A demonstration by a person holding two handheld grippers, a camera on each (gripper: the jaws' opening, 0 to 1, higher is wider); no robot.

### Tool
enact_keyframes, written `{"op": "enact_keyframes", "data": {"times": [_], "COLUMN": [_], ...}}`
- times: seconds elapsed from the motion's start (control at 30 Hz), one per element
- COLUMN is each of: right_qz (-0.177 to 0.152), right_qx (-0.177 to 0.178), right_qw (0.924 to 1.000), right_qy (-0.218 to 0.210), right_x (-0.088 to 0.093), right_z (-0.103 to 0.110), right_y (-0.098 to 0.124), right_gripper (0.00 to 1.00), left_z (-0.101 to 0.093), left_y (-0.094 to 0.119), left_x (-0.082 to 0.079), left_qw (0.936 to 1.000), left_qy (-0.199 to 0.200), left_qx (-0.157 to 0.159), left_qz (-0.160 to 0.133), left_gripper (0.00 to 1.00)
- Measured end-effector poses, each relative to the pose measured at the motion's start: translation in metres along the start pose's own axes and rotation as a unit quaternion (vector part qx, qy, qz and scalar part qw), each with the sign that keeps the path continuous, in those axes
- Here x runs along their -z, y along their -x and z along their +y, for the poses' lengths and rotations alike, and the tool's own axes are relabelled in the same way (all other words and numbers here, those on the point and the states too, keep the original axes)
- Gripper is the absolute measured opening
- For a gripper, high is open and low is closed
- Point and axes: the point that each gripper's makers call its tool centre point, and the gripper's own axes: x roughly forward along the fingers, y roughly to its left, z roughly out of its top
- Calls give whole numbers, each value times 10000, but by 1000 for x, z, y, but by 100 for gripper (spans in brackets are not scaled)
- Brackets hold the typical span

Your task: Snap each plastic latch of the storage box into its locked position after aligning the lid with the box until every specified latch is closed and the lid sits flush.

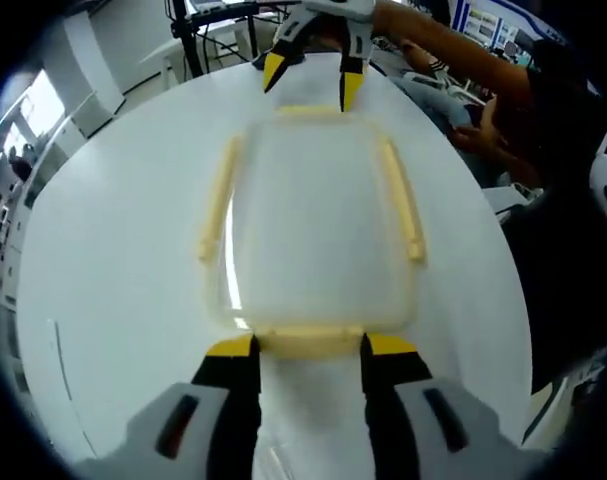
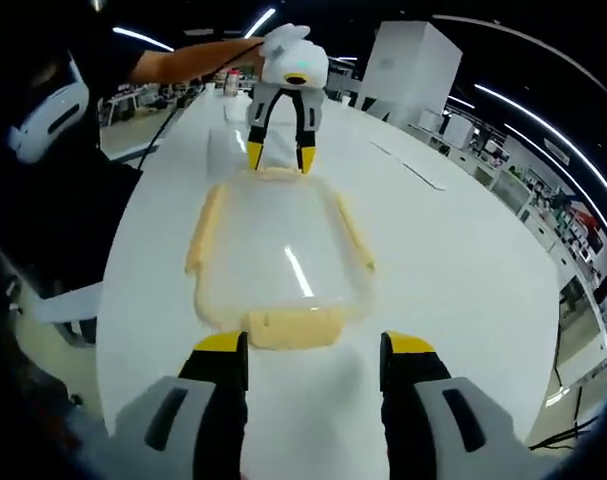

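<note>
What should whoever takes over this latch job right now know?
Left hand-held gripper: open, jaws astride the near end latch.
Right hand-held gripper: open, just short of the opposite end latch.
Storage box sits mid-table, its clear lid apparently aligned.
Side latches: state unclear.
Left: press both end latches shut, then check the sides.

Your storage box (image 1: 318, 235) has a clear lid and body so washed out against the white table (image 1: 113, 260) that you cannot tell from either view whether the lid sits flush on its rim. The near latch (image 1: 308, 342) sits between your left gripper (image 1: 311, 350) tips, but whether the tips touch it or whether it is snapped down is unclear; the same holds for the near latch (image 2: 288, 325) ahead of your right gripper (image 2: 313, 345). Both grippers' bodies run off the bottom edge, and the background clutter is too blurred to identify.
</note>
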Motion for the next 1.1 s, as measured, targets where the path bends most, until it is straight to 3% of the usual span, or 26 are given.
{"op": "enact_keyframes", "data": {"times": [0.9, 1.1], "right_qz": [207, 297], "right_qx": [-476, -583], "right_qw": [9987, 9979], "right_qy": [20, 2], "right_x": [-5, -5], "right_z": [9, 13], "right_y": [-19, -21], "right_gripper": [51, 49], "left_z": [-6, -8], "left_y": [0, 0], "left_x": [0, 1], "left_qw": [10000, 9999], "left_qy": [34, 57], "left_qx": [-28, -37], "left_qz": [-5, -125], "left_gripper": [38, 38]}}
